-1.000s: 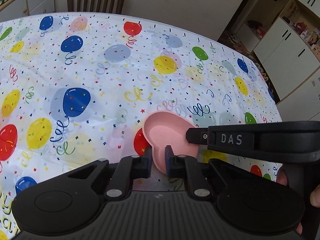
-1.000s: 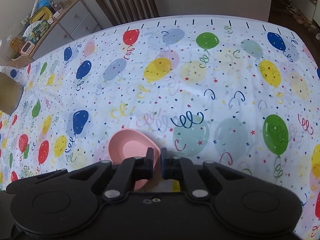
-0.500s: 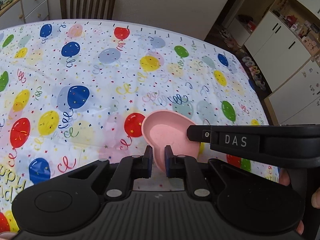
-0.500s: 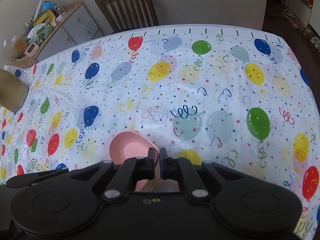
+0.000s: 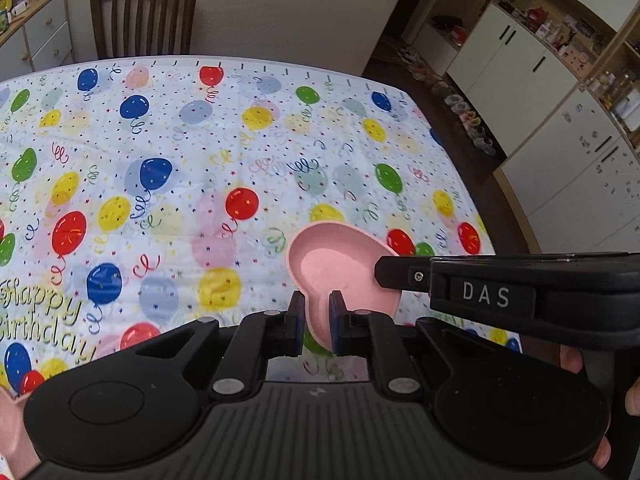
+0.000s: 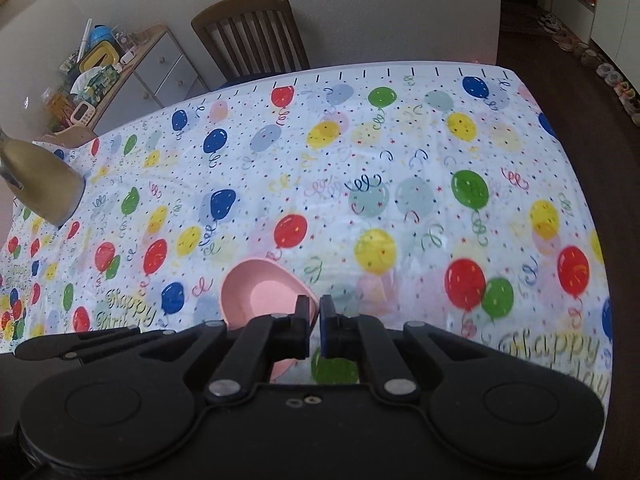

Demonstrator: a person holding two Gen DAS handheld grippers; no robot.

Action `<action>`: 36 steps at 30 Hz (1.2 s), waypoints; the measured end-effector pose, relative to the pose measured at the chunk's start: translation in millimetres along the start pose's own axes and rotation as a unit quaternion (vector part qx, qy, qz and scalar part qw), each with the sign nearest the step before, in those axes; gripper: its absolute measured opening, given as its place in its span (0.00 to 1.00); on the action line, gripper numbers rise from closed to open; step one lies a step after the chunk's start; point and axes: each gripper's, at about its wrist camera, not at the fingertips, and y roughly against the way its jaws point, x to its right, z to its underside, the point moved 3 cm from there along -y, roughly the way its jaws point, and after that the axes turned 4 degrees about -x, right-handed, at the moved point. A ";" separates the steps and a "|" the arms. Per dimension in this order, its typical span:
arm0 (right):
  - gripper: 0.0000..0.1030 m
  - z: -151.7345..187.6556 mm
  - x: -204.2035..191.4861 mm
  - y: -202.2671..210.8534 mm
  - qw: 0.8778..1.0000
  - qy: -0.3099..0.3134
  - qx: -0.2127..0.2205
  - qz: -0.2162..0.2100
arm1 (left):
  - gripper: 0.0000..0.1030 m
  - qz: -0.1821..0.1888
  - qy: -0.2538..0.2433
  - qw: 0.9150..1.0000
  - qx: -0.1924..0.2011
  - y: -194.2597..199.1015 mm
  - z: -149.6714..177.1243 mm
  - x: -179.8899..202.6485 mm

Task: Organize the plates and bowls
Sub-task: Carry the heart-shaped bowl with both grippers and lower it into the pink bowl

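Note:
A pink heart-shaped dish (image 5: 340, 264) hangs above the balloon-print tablecloth (image 5: 200, 168), held from two sides. My left gripper (image 5: 317, 312) is shut on its near rim, at the heart's point. My right gripper (image 5: 384, 274) reaches in from the right as a black bar and pinches the dish's right rim. In the right wrist view the same dish (image 6: 256, 292) sits just left of my right gripper (image 6: 315, 316), whose pads are almost together on its edge. Part of the dish is hidden under the fingers. Another pink piece (image 5: 12, 420) shows at the lower left corner.
A wooden chair (image 5: 144, 16) stands at the table's far side, with a drawer unit (image 6: 160, 72) to its left. A gold lamp shade (image 6: 40, 180) hangs over the table's left part. White cupboards (image 5: 560, 120) and shoes line the floor on the right.
Both grippers have risen and drawn back with the pink dish between them. The table now looks farther off, and its far edge, right edge and "Happy Birthday" print have come into view.

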 end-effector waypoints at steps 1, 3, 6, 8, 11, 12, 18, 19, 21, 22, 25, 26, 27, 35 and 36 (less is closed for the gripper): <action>0.03 5.1 -1.6 4.9 1.000 -0.001 0.002 0.002 | 0.12 0.003 -0.004 1.000 0.000 4.6 4.4 2.0; 0.03 15.1 -3.0 14.6 1.000 -0.006 0.007 0.005 | 0.12 0.008 -0.013 1.000 0.000 12.5 13.2 6.5; 0.03 31.2 -5.6 29.5 1.000 -0.011 0.015 0.011 | 0.12 0.013 -0.029 1.000 -0.003 23.8 27.8 14.1; 0.03 41.9 -5.8 38.2 1.000 -0.016 0.017 0.012 | 0.12 0.017 -0.040 0.999 -0.004 30.5 36.7 19.1; 0.03 57.1 -6.0 50.3 0.999 -0.024 0.023 0.015 | 0.12 0.021 -0.058 0.998 -0.010 36.4 50.6 26.9; 0.03 61.6 -6.1 53.9 0.999 -0.027 0.025 0.016 | 0.12 0.024 -0.061 0.998 -0.012 37.5 54.6 29.1; 0.03 91.9 1.4 71.4 0.998 -0.052 0.034 0.025 | 0.12 0.044 -0.088 0.995 -0.023 44.1 80.9 46.2; 0.03 98.3 4.5 73.1 0.997 -0.058 0.033 0.025 | 0.12 0.048 -0.093 0.994 -0.026 44.8 85.8 49.3; 0.03 111.1 9.9 76.0 0.997 -0.069 0.029 0.027 | 0.12 0.053 -0.102 0.993 -0.032 45.2 94.7 55.0; 0.03 118.0 12.3 77.9 0.996 -0.075 0.028 0.028 | 0.12 0.056 -0.106 0.992 -0.035 45.2 99.2 57.7; 0.04 136.3 20.3 84.2 0.995 -0.089 0.029 0.029 | 0.12 0.067 -0.117 0.990 -0.047 42.7 112.2 65.1; 0.04 143.3 24.3 86.0 0.995 -0.096 0.026 0.028 | 0.12 0.069 -0.121 0.989 -0.051 40.5 116.4 67.9; 0.04 149.0 27.7 86.0 0.994 -0.103 0.024 0.028 | 0.12 0.069 -0.125 0.988 -0.054 38.4 120.1 70.2; 0.03 180.8 43.5 69.9 0.990 -0.132 0.004 0.038 | 0.12 0.063 -0.138 0.985 -0.087 13.6 140.6 75.5; 0.03 182.1 44.8 67.2 0.990 -0.134 0.002 0.038 | 0.12 0.064 -0.136 0.984 -0.090 10.3 141.4 75.0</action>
